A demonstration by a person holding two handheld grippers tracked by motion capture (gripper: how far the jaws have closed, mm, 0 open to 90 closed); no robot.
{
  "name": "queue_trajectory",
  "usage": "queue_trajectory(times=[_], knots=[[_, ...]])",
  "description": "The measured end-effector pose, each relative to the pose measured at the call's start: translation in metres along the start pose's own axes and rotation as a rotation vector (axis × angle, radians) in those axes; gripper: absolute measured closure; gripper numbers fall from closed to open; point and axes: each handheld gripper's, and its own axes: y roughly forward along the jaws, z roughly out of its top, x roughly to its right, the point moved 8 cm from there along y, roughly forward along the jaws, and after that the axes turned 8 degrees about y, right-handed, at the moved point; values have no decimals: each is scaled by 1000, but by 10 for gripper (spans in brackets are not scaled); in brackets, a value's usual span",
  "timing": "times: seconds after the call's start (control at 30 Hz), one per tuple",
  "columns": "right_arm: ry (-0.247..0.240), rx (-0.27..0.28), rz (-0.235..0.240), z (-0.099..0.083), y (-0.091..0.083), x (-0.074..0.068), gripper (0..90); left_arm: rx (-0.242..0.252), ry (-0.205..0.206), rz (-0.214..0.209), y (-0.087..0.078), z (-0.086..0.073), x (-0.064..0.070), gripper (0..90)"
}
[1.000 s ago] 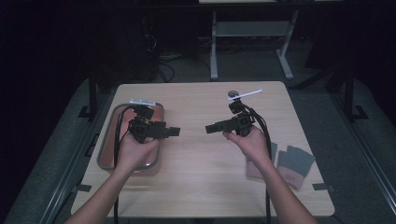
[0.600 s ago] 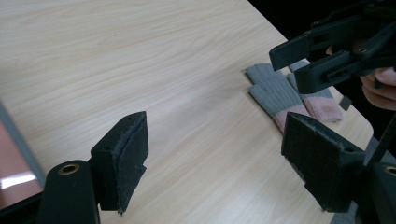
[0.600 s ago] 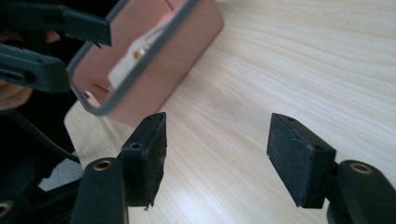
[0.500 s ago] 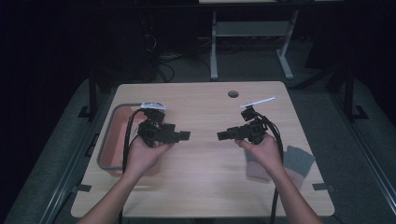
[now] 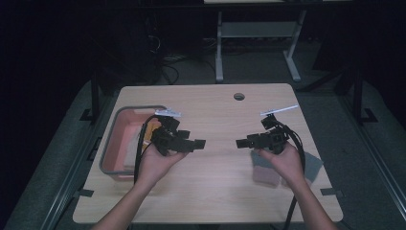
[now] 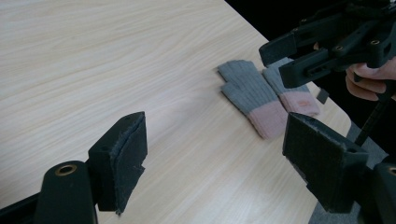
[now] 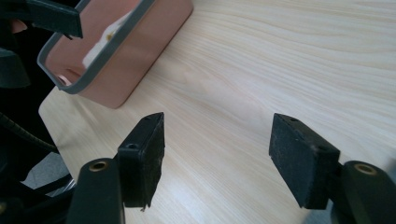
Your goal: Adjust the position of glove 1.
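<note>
Two grey knit gloves point(image 6: 252, 95) with pink cuffs lie flat, side by side and touching, near the table's point(image 5: 215, 191) right edge, fingers pointing away from that edge. The right gripper point(image 5: 244, 143) hovers just beside them, jaws apart and empty. The left gripper point(image 6: 215, 158) faces it over bare wood, jaws likewise spread, beside a pink tray point(image 5: 109, 143).

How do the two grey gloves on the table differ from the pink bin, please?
The gloves are soft, knitted, grey with pink cuffs and lie flat near the right gripper. The bin is rigid, pink with a grey rim, stands open-topped beside the left gripper and holds something pale. Both rest on the table.
</note>
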Motion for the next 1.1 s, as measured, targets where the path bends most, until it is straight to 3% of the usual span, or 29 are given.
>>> queue_trajectory(times=[0.6,1.1], knots=[[-7,11,-90,-21,-31,34,356,-4,30,-29,19,1,17,212],[51,35,-117,-39,-50,68,338,-30,43,-94,49,-1,44,209]])
